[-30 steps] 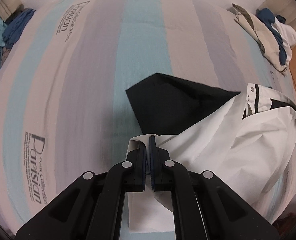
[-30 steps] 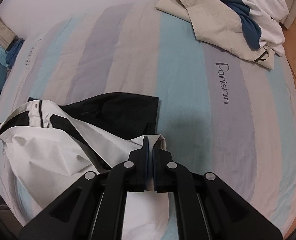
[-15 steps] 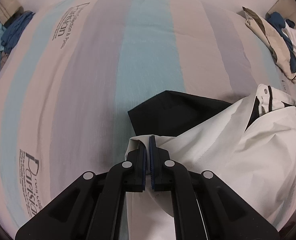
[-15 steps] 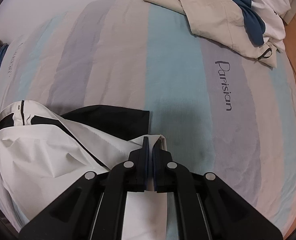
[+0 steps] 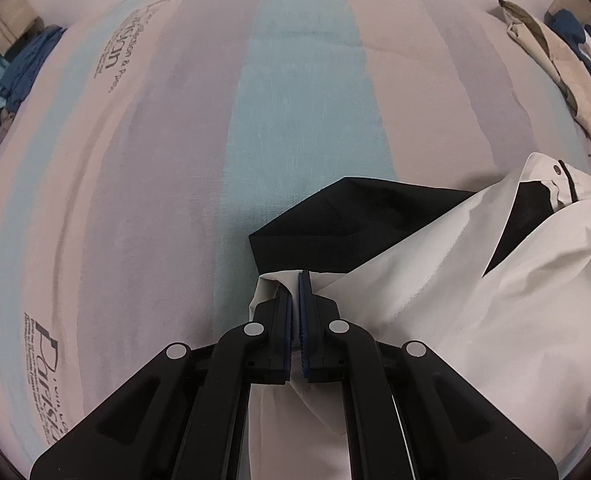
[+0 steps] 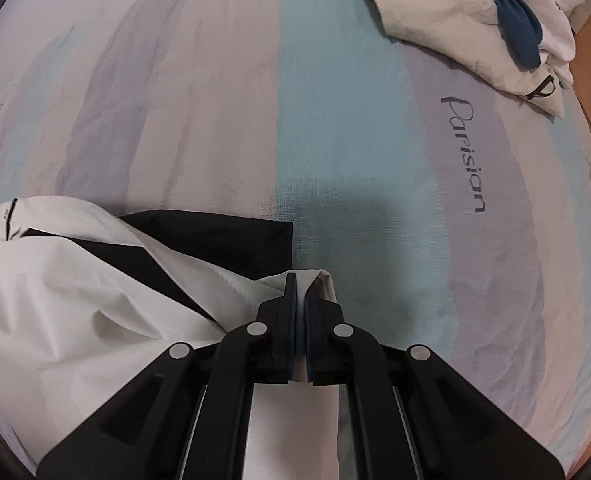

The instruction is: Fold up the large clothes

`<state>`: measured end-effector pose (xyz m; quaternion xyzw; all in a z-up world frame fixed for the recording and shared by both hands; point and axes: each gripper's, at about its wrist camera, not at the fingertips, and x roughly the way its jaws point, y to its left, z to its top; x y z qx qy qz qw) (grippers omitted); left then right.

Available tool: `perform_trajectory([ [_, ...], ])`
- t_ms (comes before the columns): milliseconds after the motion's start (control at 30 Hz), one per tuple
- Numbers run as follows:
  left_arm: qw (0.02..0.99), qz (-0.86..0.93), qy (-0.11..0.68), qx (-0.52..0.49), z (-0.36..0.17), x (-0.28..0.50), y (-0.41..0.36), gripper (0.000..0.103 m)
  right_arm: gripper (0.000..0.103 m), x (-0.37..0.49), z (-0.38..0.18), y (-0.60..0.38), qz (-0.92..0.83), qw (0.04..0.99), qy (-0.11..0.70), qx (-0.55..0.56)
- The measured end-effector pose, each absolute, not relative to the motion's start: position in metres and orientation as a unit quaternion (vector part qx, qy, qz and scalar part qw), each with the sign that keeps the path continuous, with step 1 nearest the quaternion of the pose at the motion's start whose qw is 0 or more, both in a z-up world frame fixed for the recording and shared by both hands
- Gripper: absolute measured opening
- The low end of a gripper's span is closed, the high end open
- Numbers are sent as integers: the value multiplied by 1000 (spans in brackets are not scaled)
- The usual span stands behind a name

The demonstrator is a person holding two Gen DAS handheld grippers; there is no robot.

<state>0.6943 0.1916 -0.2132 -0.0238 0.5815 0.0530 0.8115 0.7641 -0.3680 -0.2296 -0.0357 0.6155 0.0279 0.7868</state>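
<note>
Compared with a second ago, the white-and-black lightweight jacket point(image 5: 475, 288) is seen carried further over the striped pastel bedsheet point(image 5: 303, 112): in the left wrist view the black inner panel point(image 5: 335, 224) sits lower in frame, and the crumpled pile of beige, white and navy clothes point(image 5: 563, 64) has slid toward the far right edge. In the right wrist view that same pile point(image 6: 475, 12) is now crowded against the top of the picture. This is judged to mean the held edge is being drawn across the bed to spread or lay the garment, so the fold itself is probably only at an early stage.

The left gripper point(image 5: 294, 280) is closed almost fully, a bunched white corner being pinched between its blue-lined fingers point(image 5: 285, 304). The right gripper point(image 6: 300, 284) is likewise nearly closed, with white cloth clamped between the jaws. The jacket hangs slack between the two, partly resting on the sheet.

The lower part of the jacket is hidden beneath both gripper bodies. Sleeves and hem cannot be made out, and the dark blue bundle point(image 5: 27, 64) at the left edge is too distorted to identify.
</note>
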Motion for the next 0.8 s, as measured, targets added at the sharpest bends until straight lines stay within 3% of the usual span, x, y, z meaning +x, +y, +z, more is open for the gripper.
perform_trajectory([
  [533,799,79,594,-39,-238,714,191,5,3,772,-259,-349,14,783,618,-72],
  [600,804,80,589,-24,-230,711,186,5,7,767,-249,-349,10,793,606,-68],
  [667,811,72,580,-20,-218,703,185,9,19,760,-237,-349,13,805,589,-62],
  [700,814,68,576,-27,-213,700,186,13,28,754,-227,-350,13,818,572,-60],
  [733,818,64,571,-35,-208,697,189,17,62,749,-219,-350,12,830,554,-63],
  [767,826,57,559,-44,-199,692,192,34,78,744,-206,-351,11,848,525,-71],
  [800,835,66,545,-40,-191,689,193,76,79,743,-199,-351,13,856,512,-78],
])
